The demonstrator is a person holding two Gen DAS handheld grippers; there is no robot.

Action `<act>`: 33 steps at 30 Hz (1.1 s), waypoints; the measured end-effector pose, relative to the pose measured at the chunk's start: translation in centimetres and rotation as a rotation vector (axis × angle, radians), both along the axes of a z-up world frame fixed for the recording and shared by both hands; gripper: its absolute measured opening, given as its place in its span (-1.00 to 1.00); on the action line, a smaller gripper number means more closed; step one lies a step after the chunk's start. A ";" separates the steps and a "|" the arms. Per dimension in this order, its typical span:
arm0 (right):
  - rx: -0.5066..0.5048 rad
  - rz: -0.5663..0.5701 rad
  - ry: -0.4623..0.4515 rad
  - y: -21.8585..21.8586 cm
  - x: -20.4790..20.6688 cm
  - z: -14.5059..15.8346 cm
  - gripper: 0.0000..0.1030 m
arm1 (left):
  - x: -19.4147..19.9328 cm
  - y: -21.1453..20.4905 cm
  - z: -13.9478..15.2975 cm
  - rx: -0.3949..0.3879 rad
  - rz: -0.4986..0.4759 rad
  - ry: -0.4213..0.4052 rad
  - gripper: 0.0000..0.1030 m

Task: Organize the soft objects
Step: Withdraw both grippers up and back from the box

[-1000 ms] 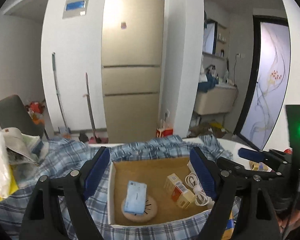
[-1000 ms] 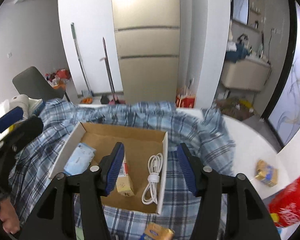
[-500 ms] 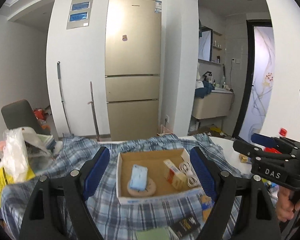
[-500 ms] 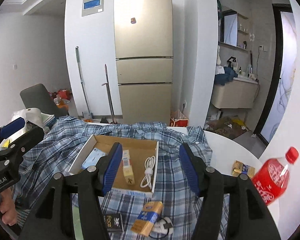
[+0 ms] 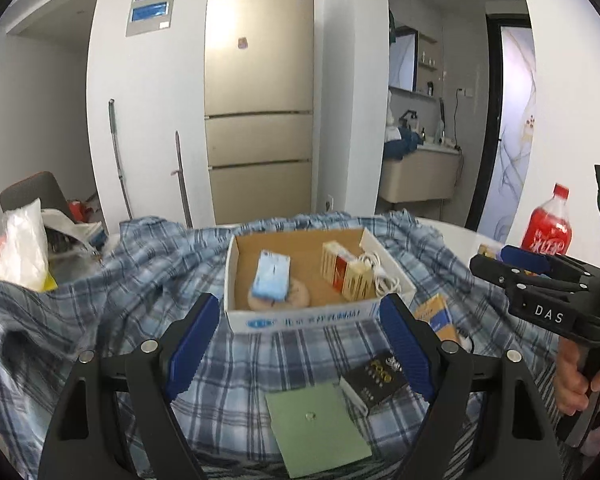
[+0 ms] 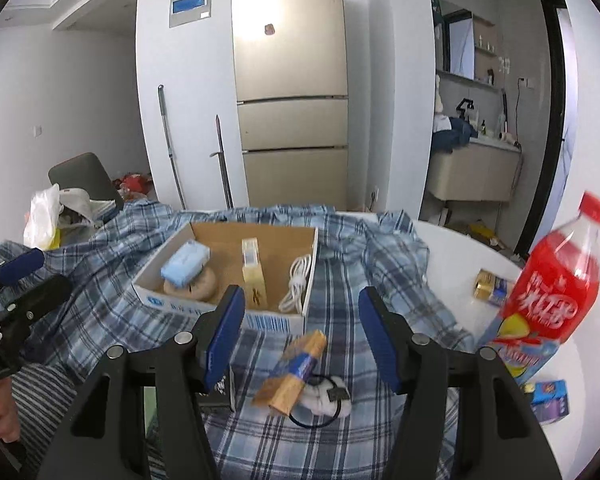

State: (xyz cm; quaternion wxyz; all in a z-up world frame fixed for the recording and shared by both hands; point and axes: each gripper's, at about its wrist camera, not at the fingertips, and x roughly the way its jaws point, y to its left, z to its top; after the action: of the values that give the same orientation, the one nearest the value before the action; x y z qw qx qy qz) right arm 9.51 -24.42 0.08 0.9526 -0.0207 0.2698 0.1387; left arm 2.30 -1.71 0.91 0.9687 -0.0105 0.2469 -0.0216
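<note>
The blue checked shirt [image 5: 100, 292] lies spread over the tabletop [image 6: 460, 248], under and ahead of both sets of fingers. A cardboard box [image 5: 300, 316] sits on it just past the left gripper [image 5: 300, 344], whose fingers are apart and grasp nothing. The right gripper [image 6: 302, 336] is released too, with a yellow packet [image 6: 292, 368] lying between its fingers.

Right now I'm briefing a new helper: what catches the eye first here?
The open cardboard box sitting on the rumpled blue plaid shirt, mid-table, with a white cable coiled inside. To the right stands a bright red soda bottle; both grippers' blue fingers frame the view, empty.
</note>
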 end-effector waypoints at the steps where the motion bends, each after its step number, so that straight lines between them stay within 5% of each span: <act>1: 0.007 0.002 -0.002 -0.1 0.0 -0.5 0.13 | 0.1 -0.1 -0.4 0.000 0.001 0.004 0.64; 5: -0.012 -0.040 -0.060 -0.4 0.0 -2.2 0.14 | 0.1 0.0 -2.3 -0.008 0.028 0.007 0.64; 8: 0.013 -0.028 -0.021 -0.8 0.5 -2.8 0.15 | -0.2 -0.3 -3.3 0.014 0.010 0.016 0.64; 19: 0.037 -0.029 -0.051 -1.2 -0.1 -2.4 0.64 | 0.2 0.2 -3.5 -0.025 0.029 0.021 0.76; 33: 0.027 -0.023 -0.063 -0.9 -0.4 -2.3 0.73 | -0.3 0.8 -3.0 -0.071 0.034 -0.009 1.00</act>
State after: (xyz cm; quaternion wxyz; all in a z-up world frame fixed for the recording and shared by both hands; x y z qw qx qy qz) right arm 9.12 -25.36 -2.18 0.9624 -0.0091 0.2381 0.1308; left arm 1.98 -0.88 -2.08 0.9691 -0.0488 0.2413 -0.0141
